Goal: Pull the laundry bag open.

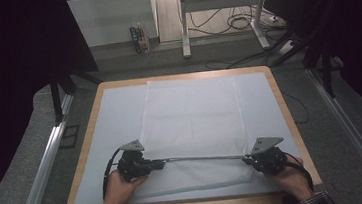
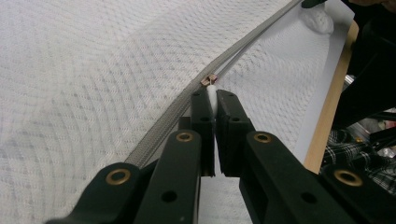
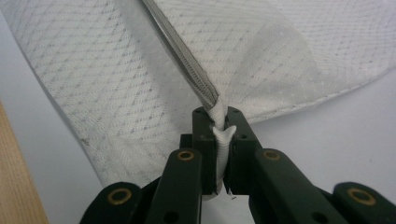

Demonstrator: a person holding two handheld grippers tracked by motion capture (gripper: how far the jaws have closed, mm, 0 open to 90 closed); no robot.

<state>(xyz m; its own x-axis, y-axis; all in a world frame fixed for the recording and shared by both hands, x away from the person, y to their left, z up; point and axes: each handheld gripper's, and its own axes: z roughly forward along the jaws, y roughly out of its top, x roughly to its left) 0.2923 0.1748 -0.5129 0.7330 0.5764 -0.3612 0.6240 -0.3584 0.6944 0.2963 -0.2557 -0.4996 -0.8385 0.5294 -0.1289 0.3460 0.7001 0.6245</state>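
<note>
behind the counter [image 1: 291, 121] lies a grey floor with loose cables, metal stand legs and a small carton near the wall; dark curtains close off both sides. on the counter, a pale sheet covers the wooden top, and a white mesh bag [image 1: 193, 116] lies spread across its middle, reaching almost from the far edge to the near one. its grey zipper [image 1: 199, 158] runs along the near part of the bag and is pulled taut in a straight line between the two hands.

the left gripper [image 1: 159, 163] is closed tight on the white pull tab [image 2: 212, 95] of the zipper; in the left gripper view the metal slider [image 2: 209, 80] sits just beyond the jaw tips, with the zipper tape running away toward the other hand. the right gripper [image 1: 247, 159] is likewise clamped shut, on the bunched end of the zipper [image 3: 219, 116], where the tape folds into a thick white wad between the jaws.

risks from here, as i judge them: the tab is thin and held only at the jaw tips, so a sideways tug could let it slip out. if the right hand slackens, the tape would lose its tension and the slider might jam or bunch the mesh. loose mesh right beside the teeth could also be drawn into the slider. pulling upward rather than along the line would lift the whole bag off the sheet
</note>
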